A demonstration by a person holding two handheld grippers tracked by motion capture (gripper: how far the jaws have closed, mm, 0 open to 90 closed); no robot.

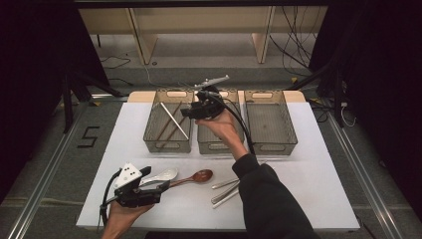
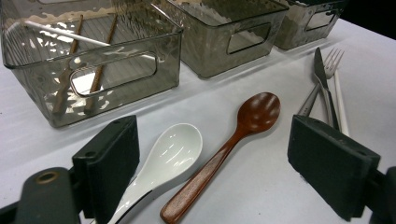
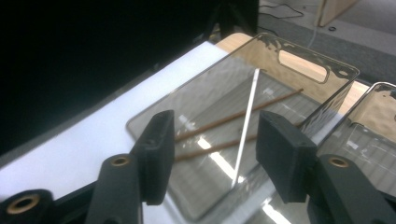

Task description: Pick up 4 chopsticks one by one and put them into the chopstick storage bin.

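Nearest, the left gripper (image 1: 158, 180) lies low with jaws spread, empty, around the handles of the white spoon (image 2: 164, 161) and wooden spoon (image 2: 227, 145). Farther, three smoky bins stand in a row. The left bin (image 1: 149, 130) holds two brown chopsticks (image 3: 243, 115) and a white chopstick (image 3: 246, 120); the right gripper (image 1: 185, 112) hovers over it, open, empty.

A white chopstick (image 1: 174, 120) lay diagonally across two brown chopsticks (image 1: 168, 124) inside the smoky clear bin (image 1: 149, 128), upper left of centre.
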